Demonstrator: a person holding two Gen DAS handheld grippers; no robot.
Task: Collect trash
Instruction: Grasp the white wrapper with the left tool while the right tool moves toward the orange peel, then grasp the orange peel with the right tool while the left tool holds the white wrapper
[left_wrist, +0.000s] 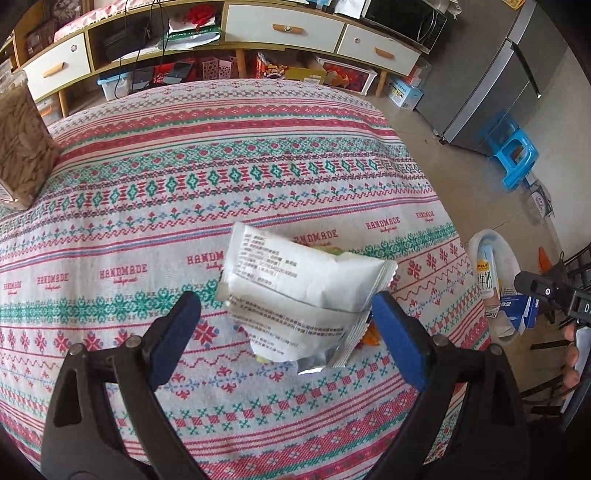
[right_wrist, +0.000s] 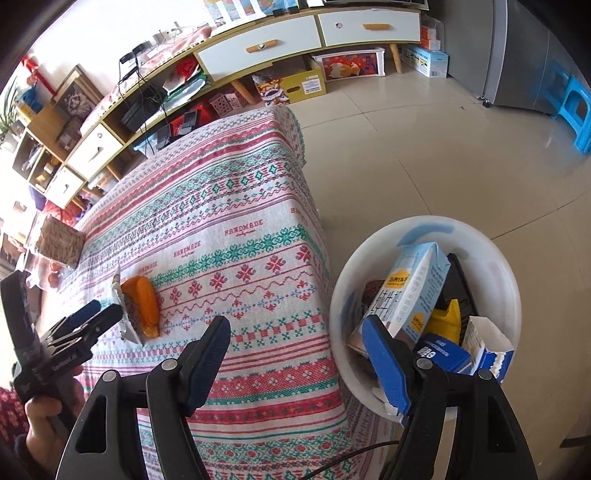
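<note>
The left gripper has its blue-padded fingers spread wide, with a white snack wrapper lying between them at lower centre of its own view, touching neither pad as far as can be told. Only the right wrist view reveals the wrapper's other side: an orange packet face at lower left, with the left gripper beside it. The right gripper is also splayed open and holds nothing, one finger over the patterned tablecloth, the other over the white bin at lower right. That view looks down into the bin, showing a light blue milk carton and other boxes; the left view catches just a sliver of it at the right edge. Only the left view shows clearly the jar of pale seeds at upper left.
</note>
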